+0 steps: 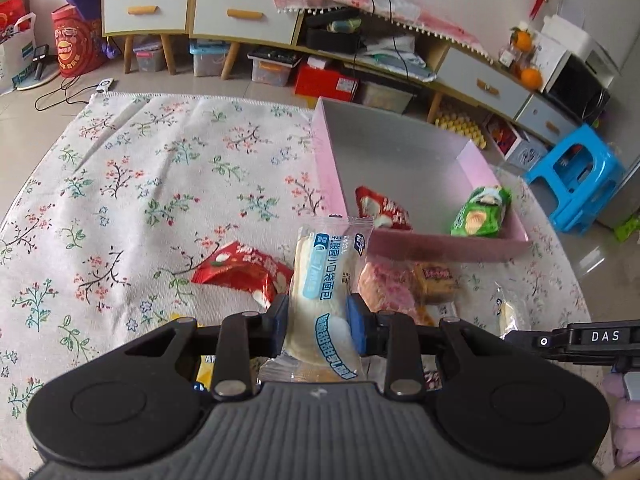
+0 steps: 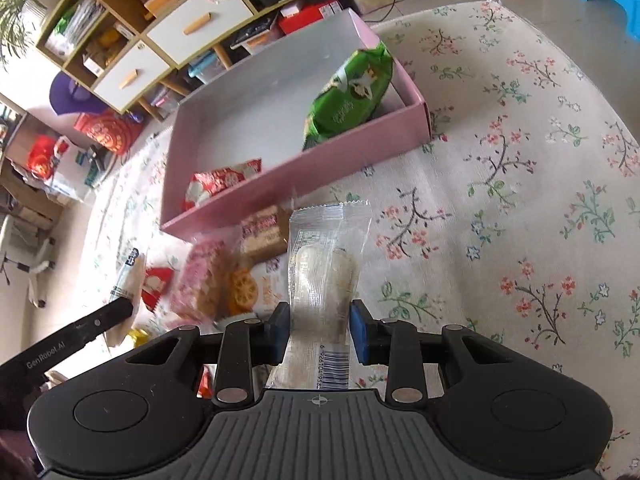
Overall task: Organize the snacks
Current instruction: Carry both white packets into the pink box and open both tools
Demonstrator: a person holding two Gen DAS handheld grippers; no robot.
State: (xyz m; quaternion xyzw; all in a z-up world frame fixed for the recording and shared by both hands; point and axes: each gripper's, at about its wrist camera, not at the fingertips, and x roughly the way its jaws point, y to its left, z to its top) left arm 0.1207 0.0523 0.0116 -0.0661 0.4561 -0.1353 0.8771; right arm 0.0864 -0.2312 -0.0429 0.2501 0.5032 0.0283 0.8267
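Observation:
My left gripper is shut on a white bread packet with blue print, held upright above the floral cloth, just short of the pink box. My right gripper is shut on a clear-wrapped bread packet, held above the cloth in front of the pink box. The box holds a red snack bag and a green chip bag; both show in the right wrist view, red and green. Loose snacks lie by the box: a red bag, a pink packet, a brown biscuit pack.
The table carries a floral cloth. Cabinets with drawers and storage bins stand behind it. A blue plastic stool is at the right. The right gripper's arm shows at the left view's right edge.

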